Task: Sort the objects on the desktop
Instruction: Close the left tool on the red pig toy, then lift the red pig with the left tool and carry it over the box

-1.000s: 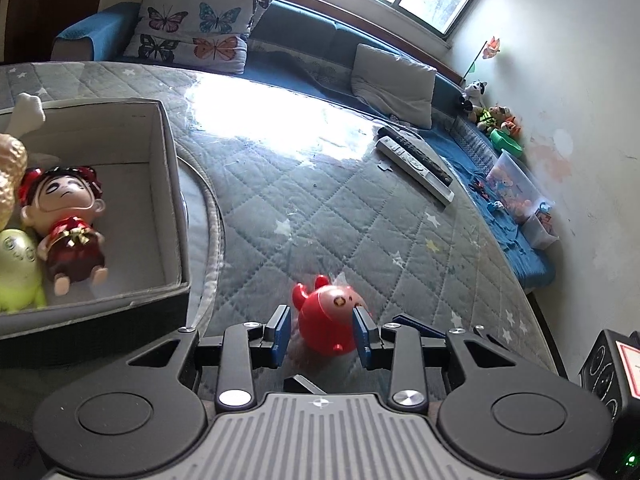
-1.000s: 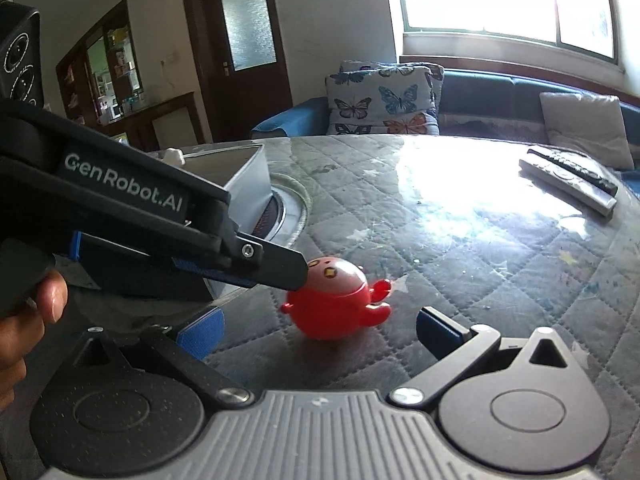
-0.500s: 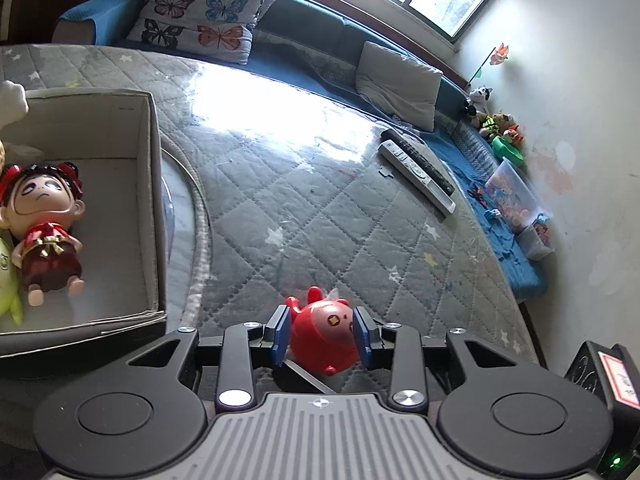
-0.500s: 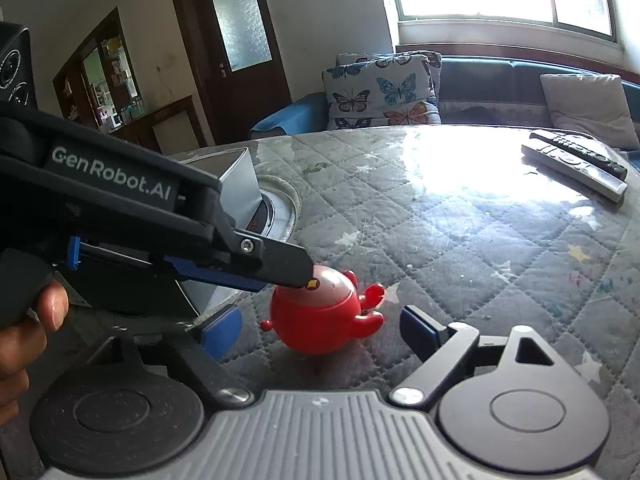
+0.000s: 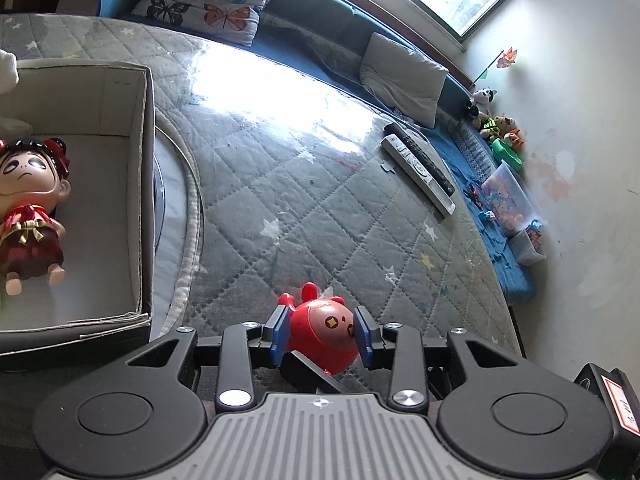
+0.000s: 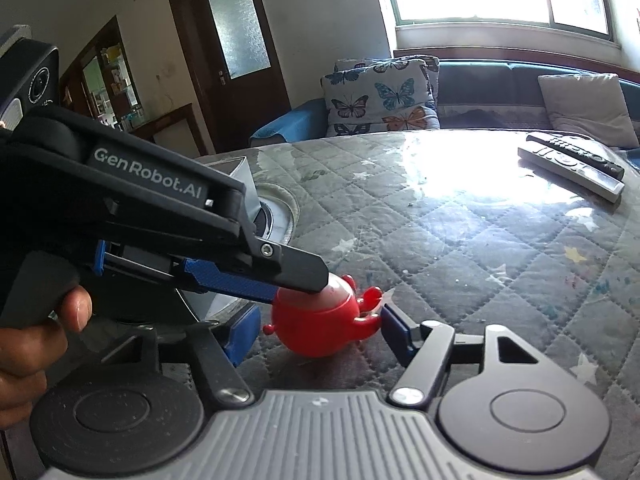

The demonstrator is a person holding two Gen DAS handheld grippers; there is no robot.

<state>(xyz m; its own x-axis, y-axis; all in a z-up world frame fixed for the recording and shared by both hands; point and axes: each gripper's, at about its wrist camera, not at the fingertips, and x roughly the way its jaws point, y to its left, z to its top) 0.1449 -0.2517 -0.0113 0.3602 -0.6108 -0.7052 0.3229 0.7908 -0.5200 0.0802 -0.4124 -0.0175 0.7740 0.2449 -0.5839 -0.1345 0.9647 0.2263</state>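
Note:
A small round red toy figure (image 5: 322, 334) sits between the blue pads of my left gripper (image 5: 322, 334), which is shut on it and holds it tilted just above the quilted table. In the right wrist view the same red toy (image 6: 320, 320) hangs from the left gripper's fingers (image 6: 276, 270). My right gripper (image 6: 318, 334) is open, its pads either side of the toy without touching. A grey cardboard box (image 5: 146, 184) at the left holds a red-dressed doll (image 5: 28, 208).
Two remote controls (image 5: 420, 168) lie at the far right of the table, also seen in the right wrist view (image 6: 572, 164). A round inset ring (image 5: 192, 208) lies beside the box. A sofa with cushions (image 5: 402, 74) runs behind the table.
My left gripper closed on the red toy and lifted and tilted it. The right gripper stayed open and shifted closer around the toy.

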